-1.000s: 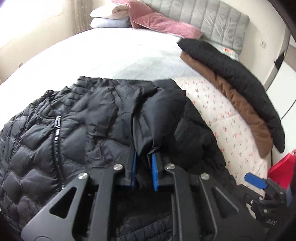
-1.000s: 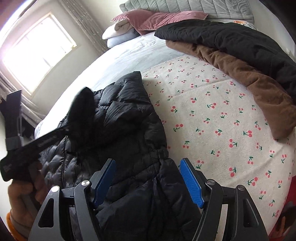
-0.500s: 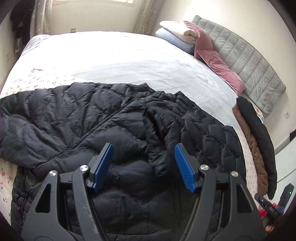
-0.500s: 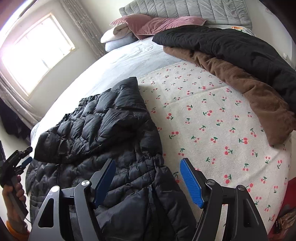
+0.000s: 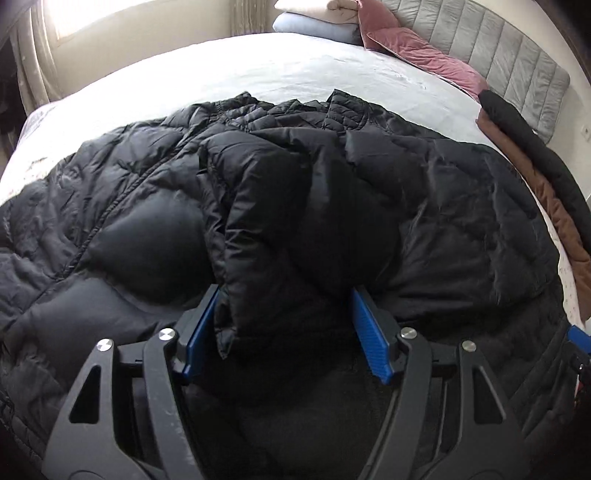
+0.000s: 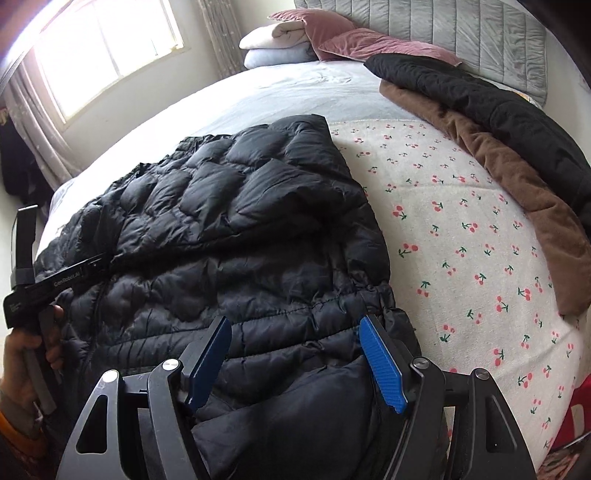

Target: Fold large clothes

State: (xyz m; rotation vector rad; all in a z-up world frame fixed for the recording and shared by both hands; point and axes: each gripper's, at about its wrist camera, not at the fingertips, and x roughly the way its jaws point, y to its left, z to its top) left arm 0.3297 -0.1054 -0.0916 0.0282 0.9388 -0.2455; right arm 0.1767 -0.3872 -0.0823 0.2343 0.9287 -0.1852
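Observation:
A black quilted puffer jacket (image 5: 424, 221) lies spread on the bed, also seen in the right wrist view as jacket (image 6: 240, 229). One sleeve (image 5: 280, 229) is folded across its body. My left gripper (image 5: 286, 325) is open and low over that sleeve; the sleeve's end lies loosely between the blue pads (image 5: 369, 336). In the right wrist view, a hand holds the left gripper (image 6: 48, 284) at the jacket's left edge. My right gripper (image 6: 297, 354) is open above the gathered hem (image 6: 306, 302), with fabric below the pads and nothing gripped.
A cherry-print sheet (image 6: 461, 229) covers the bed to the right of the jacket. Folded brown (image 6: 517, 177) and black (image 6: 480, 99) garments lie along the right side. Pink pillows (image 6: 369, 44), white bedding (image 6: 273, 37) and a grey headboard (image 6: 443, 26) stand at the far end.
My left gripper was shut on a fold of the jacket; it has let go, opened wide and come down over the folded sleeve. The right gripper shifted a little over the hem.

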